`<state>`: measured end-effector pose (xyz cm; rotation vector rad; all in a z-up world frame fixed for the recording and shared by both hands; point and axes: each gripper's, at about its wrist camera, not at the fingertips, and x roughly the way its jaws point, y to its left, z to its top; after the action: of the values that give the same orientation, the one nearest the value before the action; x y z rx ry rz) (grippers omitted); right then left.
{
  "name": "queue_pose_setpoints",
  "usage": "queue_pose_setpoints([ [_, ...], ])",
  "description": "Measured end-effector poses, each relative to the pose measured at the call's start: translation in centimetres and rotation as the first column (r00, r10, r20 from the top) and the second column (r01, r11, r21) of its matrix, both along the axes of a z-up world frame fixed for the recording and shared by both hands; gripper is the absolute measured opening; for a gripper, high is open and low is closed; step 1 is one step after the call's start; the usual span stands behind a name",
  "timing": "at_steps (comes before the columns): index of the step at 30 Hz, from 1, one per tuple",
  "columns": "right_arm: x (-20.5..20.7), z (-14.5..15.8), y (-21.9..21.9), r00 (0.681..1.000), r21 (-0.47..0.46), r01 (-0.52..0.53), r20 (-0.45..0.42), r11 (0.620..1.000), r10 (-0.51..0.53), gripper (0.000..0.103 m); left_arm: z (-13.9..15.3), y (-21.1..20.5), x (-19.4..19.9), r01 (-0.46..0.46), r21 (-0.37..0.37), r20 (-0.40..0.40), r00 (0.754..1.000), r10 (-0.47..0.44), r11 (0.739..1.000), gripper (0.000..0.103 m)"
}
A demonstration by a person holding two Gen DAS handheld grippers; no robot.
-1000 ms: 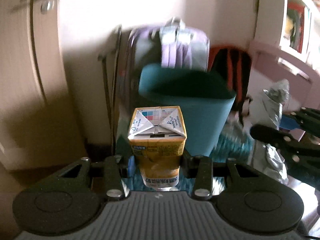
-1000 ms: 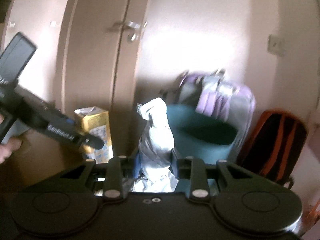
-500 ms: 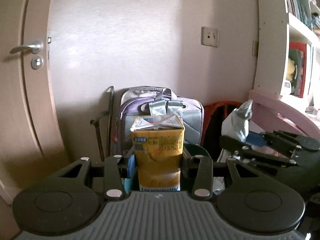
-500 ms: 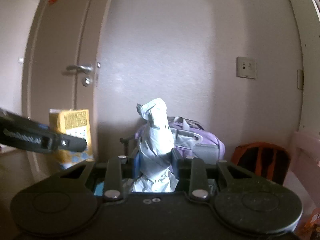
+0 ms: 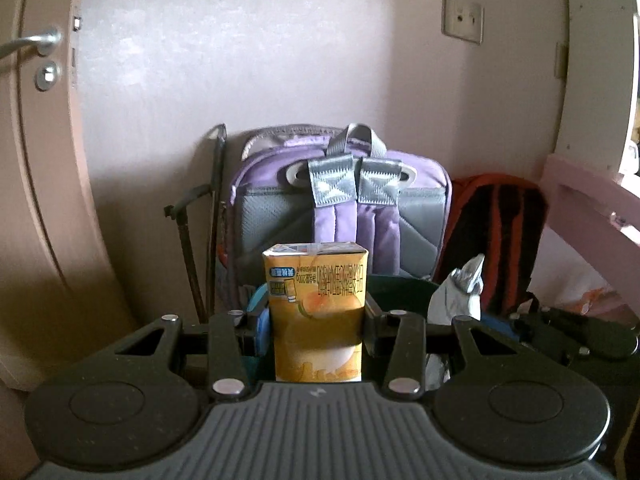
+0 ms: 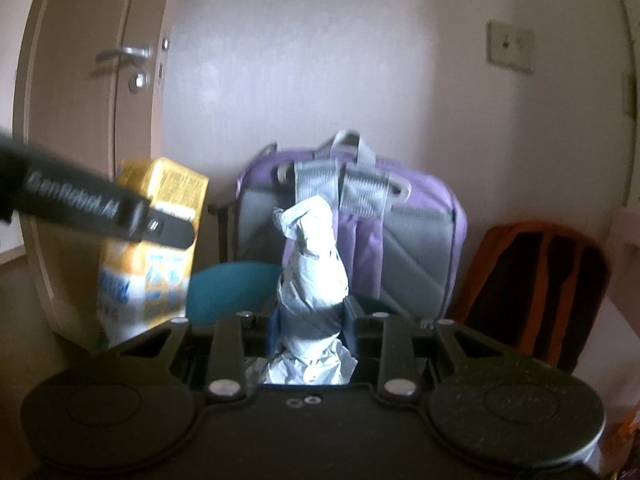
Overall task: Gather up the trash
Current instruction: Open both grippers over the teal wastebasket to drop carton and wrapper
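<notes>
Gripping a yellow juice carton (image 5: 318,312) upright between its two pads, the left gripper (image 5: 318,320) has its jaws closed on the carton's sides; the carton's printed face is toward the camera and its folded top sits level. Off to the right in the same view, the right gripper (image 5: 476,320) holds a crumpled grey plastic bag (image 5: 460,292), its jaws pinched narrow around the bag's lower part; the bag's twisted top stands up above the pads.

From the right wrist view the bag (image 6: 312,280) rises straight up between the fingers (image 6: 354,320), its loose bottom spilling toward the camera; the carton (image 6: 156,248) shows at the left, blurred, with the left gripper's black finger (image 6: 168,232) lying across its side.

Behind both grippers stands a teal bin (image 6: 228,292), its rim just past the fingertips and low in the pictures; the carton and the bag are both near it, held in the air. A purple and grey backpack (image 5: 340,208) leans against the wall behind the bin, with an orange and black backpack (image 5: 496,232) beside it on the right; a door (image 5: 32,160) with a metal handle (image 5: 32,44) is at the left, and a wall socket (image 5: 462,18) sits high on the wall.
</notes>
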<state>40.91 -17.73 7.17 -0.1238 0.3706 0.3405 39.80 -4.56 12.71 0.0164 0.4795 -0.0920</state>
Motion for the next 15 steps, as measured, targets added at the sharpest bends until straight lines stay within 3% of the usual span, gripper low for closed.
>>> queue_pose_setpoints([
  [3, 0.9, -1.2, 0.3, 0.998, -0.005, -0.013, -0.057, 1.000, 0.012, 0.033, -1.6, -0.6, 1.4, 0.011, 0.020, -0.038, 0.999, -0.010, 1.000, 0.042],
  [7, 1.8, -2.7, 0.3, 0.989, 0.009, -0.024, -0.144, 1.000, 0.025, 0.035, -4.6, -0.7, 3.4, 0.018, 0.027, -0.151, 0.988, -0.014, 0.999, 0.042],
  [15, 2.1, -3.7, 0.7, 0.975, -0.049, -0.070, -0.214, 0.996, 0.058, 0.039, -7.8, -0.2, 5.6, 0.011, 0.023, -0.288, 0.958, -0.004, 1.000, 0.043],
])
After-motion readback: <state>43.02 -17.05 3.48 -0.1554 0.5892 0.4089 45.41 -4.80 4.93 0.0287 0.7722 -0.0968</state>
